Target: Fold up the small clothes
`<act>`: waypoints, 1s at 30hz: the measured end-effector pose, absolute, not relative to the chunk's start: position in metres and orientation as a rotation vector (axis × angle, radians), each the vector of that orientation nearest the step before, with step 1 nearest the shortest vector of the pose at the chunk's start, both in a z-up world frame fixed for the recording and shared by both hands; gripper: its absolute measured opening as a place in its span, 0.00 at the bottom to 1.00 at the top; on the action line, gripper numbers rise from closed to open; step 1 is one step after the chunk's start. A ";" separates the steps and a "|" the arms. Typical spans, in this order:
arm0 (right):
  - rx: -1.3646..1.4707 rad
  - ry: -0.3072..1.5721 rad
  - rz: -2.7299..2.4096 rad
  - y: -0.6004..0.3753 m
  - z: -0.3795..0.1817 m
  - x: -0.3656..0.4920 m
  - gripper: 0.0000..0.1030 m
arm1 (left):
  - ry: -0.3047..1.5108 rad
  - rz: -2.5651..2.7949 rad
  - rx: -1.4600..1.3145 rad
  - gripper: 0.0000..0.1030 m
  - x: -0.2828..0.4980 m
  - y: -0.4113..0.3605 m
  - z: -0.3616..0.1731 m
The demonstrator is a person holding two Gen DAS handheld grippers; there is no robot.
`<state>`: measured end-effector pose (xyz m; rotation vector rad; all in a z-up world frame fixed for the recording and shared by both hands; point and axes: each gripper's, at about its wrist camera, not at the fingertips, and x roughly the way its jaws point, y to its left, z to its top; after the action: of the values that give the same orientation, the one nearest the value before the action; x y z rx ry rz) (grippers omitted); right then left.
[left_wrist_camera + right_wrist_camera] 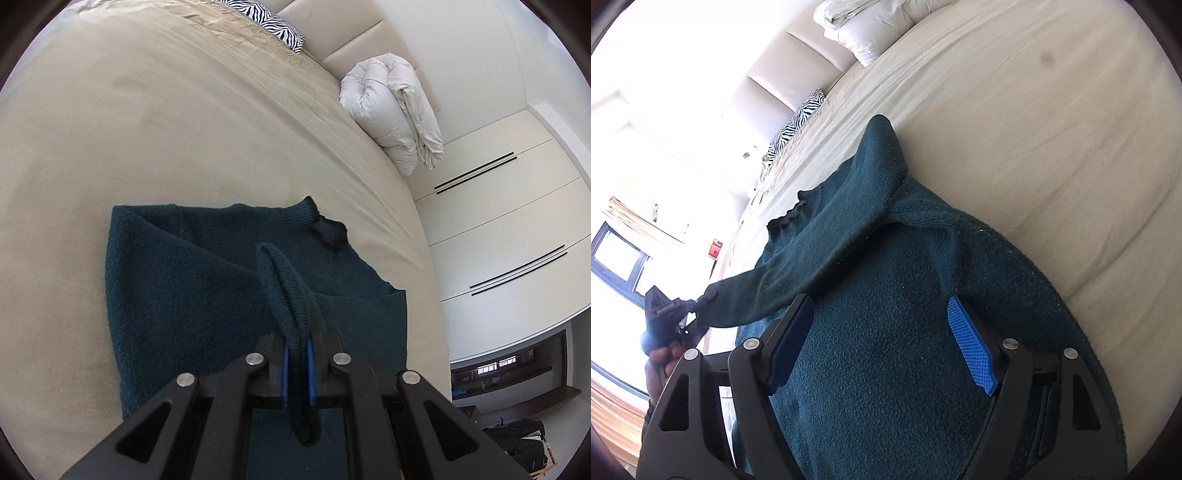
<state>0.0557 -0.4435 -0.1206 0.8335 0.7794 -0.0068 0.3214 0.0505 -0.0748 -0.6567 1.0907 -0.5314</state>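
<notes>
A dark teal knit sweater (192,280) lies on the beige bed sheet (147,129). My left gripper (297,354) is shut on the ribbed cuff of the sleeve (284,291), held just above the body. In the right wrist view the sleeve (820,247) stretches across the sweater (905,332) to the left gripper (670,314) at the bed's left edge. My right gripper (882,325) is open, its blue pads (971,347) spread over the sweater's body, holding nothing. The neckline (786,218) points toward the headboard.
A folded white duvet (395,114) and a zebra-print pillow (273,22) lie by the padded headboard (347,37). White wardrobe doors (498,221) stand beyond the bed's right edge. A bright window (617,258) is on the left of the right wrist view.
</notes>
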 end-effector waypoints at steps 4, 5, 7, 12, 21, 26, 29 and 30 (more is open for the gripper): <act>0.929 0.767 0.031 -0.444 -0.121 0.075 0.74 | 1.111 -0.529 -0.681 0.08 0.320 0.047 -0.098; 0.944 0.766 0.044 -0.443 -0.122 0.082 0.74 | 1.108 -0.533 -0.683 0.08 0.320 0.045 -0.099; 0.981 0.767 0.065 -0.442 -0.125 0.101 0.74 | 1.100 -0.540 -0.683 0.08 0.321 0.044 -0.098; 1.112 0.725 0.011 -0.462 -0.135 0.134 0.72 | 1.065 -0.573 -0.708 0.08 0.320 0.043 -0.092; 1.269 0.598 0.003 -0.497 -0.144 0.132 0.70 | 1.087 -0.579 -0.673 0.08 0.320 0.022 -0.103; 1.229 0.605 0.027 -0.492 -0.144 0.128 0.70 | 1.131 -0.521 -0.714 0.08 0.328 0.038 -0.126; 1.272 0.608 0.062 -0.495 -0.143 0.114 0.72 | 1.136 -0.515 -0.730 0.09 0.325 0.048 -0.135; 1.284 0.608 0.069 -0.496 -0.141 0.107 0.72 | 1.133 -0.517 -0.731 0.10 0.325 0.049 -0.135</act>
<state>0.1069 -0.4960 -0.1409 1.2840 0.6085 0.0694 0.3247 0.0489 -0.1353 -0.7308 1.1327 -0.5174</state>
